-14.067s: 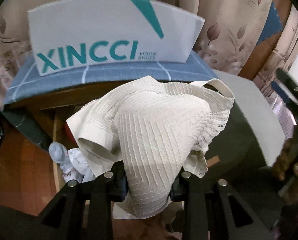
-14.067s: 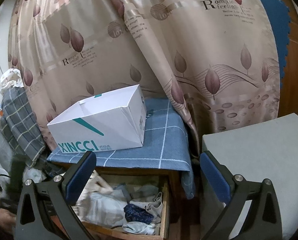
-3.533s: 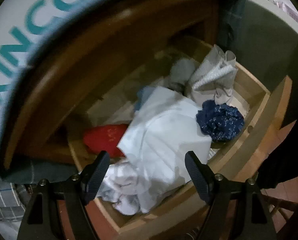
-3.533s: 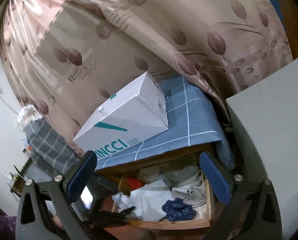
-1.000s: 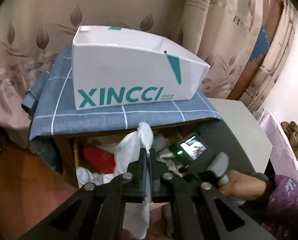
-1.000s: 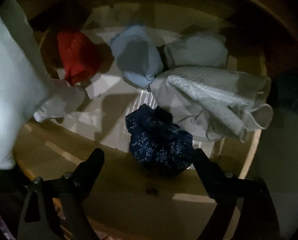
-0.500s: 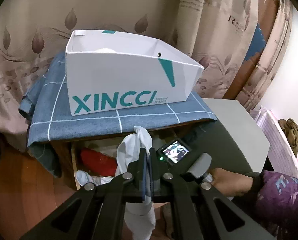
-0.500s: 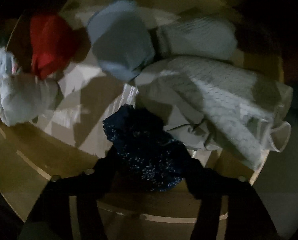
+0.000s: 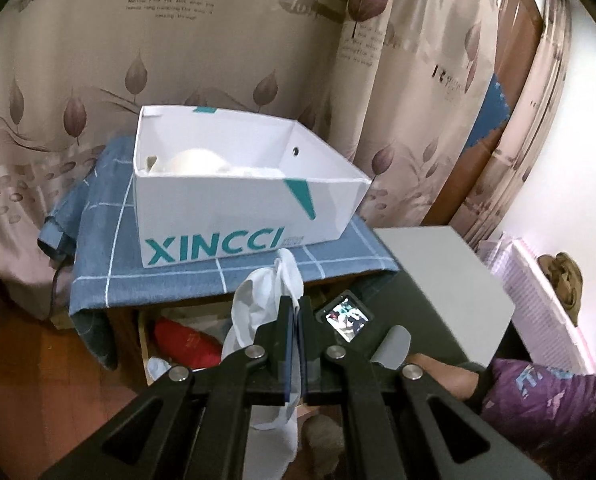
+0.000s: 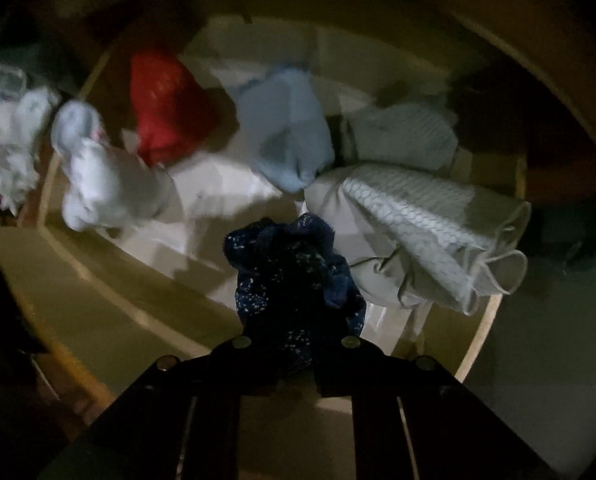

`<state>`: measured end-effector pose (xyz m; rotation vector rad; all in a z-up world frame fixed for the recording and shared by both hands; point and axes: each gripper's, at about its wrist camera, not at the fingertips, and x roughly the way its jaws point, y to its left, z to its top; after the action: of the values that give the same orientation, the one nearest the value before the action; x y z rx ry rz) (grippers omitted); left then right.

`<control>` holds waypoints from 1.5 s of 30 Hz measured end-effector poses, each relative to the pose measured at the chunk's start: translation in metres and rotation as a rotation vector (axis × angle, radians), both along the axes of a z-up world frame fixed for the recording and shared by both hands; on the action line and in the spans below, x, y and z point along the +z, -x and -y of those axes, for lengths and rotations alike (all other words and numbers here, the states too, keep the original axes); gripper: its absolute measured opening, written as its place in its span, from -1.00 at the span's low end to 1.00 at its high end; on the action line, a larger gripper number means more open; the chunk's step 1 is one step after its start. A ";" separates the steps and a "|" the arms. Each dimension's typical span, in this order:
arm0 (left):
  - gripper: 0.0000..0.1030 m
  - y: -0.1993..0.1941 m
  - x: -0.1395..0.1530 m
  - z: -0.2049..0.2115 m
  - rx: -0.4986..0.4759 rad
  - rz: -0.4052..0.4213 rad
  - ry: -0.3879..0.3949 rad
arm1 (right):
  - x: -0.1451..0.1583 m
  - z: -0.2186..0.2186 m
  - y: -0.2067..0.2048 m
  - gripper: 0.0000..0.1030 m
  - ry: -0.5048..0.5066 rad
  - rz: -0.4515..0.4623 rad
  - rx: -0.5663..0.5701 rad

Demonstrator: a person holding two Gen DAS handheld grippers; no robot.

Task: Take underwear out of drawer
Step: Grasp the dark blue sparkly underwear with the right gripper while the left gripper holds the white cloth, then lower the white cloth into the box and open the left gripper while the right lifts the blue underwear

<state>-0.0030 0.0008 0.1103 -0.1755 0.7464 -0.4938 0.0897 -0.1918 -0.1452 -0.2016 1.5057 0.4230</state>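
Two garments are gripped at once. The left gripper (image 9: 296,322) has its jaws pressed together on a thin white cloth garment (image 9: 258,304), held up in front of the blue checked cloth (image 9: 170,276) that covers the table. The right gripper (image 10: 294,344) points down into the open wooden drawer (image 10: 493,308); its jaws have just been closing and now clamp a crumpled dark blue speckled underwear piece (image 10: 294,264), which is at the near edge of the drawer.

What could go wrong — the dark piece touches the pale grey patterned garment (image 10: 425,216) on its right, so a lift may drag that one over the drawer wall. The white garment hangs long below the left jaws and could catch on the drawer front.

Inside the drawer lie also a red bundle (image 10: 166,108), a light blue bundle (image 10: 286,128) and a white bundle (image 10: 94,172) at the left. The white cardboard box with teal letters (image 9: 234,204) stands on the checked cloth — a cream rounded garment (image 9: 194,162) is in it.
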 end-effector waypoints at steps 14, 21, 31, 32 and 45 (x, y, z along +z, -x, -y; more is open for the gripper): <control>-0.96 -0.022 0.124 0.006 -0.013 0.125 0.067 | 0.058 0.020 -0.003 -0.79 -0.254 0.071 -0.123; -0.96 -0.095 0.191 0.025 0.028 0.254 0.008 | 0.063 0.025 -0.005 -0.79 -0.315 0.087 -0.145; -0.96 -0.214 0.116 0.043 0.110 0.151 -0.145 | 0.079 0.035 0.001 -0.79 -0.403 0.113 -0.170; -0.96 -0.217 0.109 0.041 0.115 0.144 -0.147 | 0.081 0.036 0.002 -0.79 -0.410 0.114 -0.169; 0.38 -0.230 0.078 0.018 0.338 0.212 -0.245 | 0.101 0.047 0.013 -0.79 -0.491 0.130 -0.192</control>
<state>0.2268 -0.0176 0.1880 -0.0182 0.5488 -0.0948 0.0771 -0.2384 -0.0443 0.2949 1.2392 0.5974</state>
